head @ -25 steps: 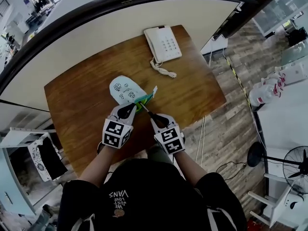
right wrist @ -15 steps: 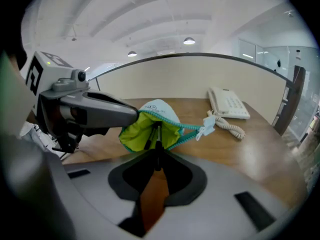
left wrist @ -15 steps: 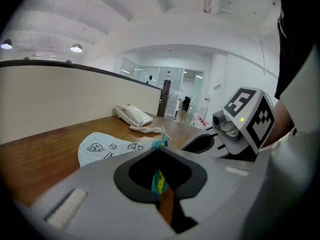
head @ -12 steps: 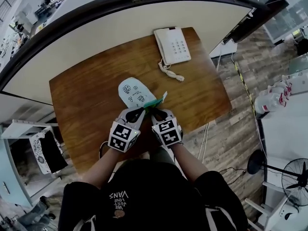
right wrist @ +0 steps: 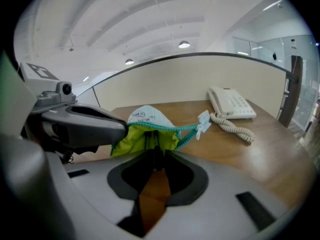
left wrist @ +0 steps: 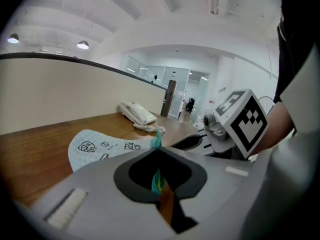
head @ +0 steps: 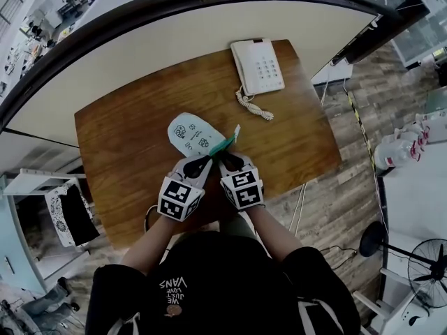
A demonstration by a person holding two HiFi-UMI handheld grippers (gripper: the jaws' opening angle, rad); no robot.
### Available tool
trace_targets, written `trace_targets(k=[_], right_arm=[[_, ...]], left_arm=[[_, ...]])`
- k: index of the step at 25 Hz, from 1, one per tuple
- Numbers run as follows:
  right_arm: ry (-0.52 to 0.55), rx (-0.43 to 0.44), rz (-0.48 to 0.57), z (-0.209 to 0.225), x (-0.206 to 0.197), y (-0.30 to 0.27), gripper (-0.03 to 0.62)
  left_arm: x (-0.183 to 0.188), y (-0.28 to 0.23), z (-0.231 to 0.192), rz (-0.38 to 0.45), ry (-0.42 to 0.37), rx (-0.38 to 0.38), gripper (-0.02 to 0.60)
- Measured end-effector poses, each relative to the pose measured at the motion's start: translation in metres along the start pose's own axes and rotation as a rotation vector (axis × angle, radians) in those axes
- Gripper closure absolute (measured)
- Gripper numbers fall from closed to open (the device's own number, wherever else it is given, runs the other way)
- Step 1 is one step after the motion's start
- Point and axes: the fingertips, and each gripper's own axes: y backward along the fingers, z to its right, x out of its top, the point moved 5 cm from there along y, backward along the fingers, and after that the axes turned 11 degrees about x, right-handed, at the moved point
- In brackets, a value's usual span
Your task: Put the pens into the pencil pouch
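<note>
A pale blue pencil pouch with cartoon prints lies on the wooden table, its mouth open towards me and its lime lining showing. My left gripper is shut on the teal zipper edge at the mouth's left side. My right gripper is right at the mouth, shut on a thin dark pen whose front end reaches into the lining. A white zip tag hangs off the right end of the opening. The two grippers sit side by side, nearly touching.
A white desk phone with a coiled cord stands at the table's far right. A curved partition closes off the back. The table's near edge is just under the grippers, with wooden floor to the right.
The right gripper has moved left and forward to the pouch mouth. The stretch of pen seen between it and the pouch is now inside. The left gripper has held still.
</note>
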Motion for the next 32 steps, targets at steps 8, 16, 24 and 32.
trace_targets(k=[8, 16, 24, 32], right_arm=[[-0.061, 0.007, 0.075, 0.006, 0.003, 0.008, 0.494], [-0.096, -0.003, 0.055, 0.002, -0.015, 0.023, 0.499], [-0.084, -0.003, 0.066, -0.002, -0.011, 0.016, 0.542], [-0.092, -0.007, 0.076, -0.002, -0.006, 0.01, 0.545]], left_arm=[[0.013, -0.005, -0.012, 0.023, 0.063, 0.022, 0.56], [0.026, -0.006, -0.021, 0.047, 0.088, 0.029, 0.56], [0.026, -0.001, -0.012, 0.043, 0.069, -0.007, 0.56], [0.022, 0.004, -0.011, 0.032, 0.059, -0.02, 0.56]])
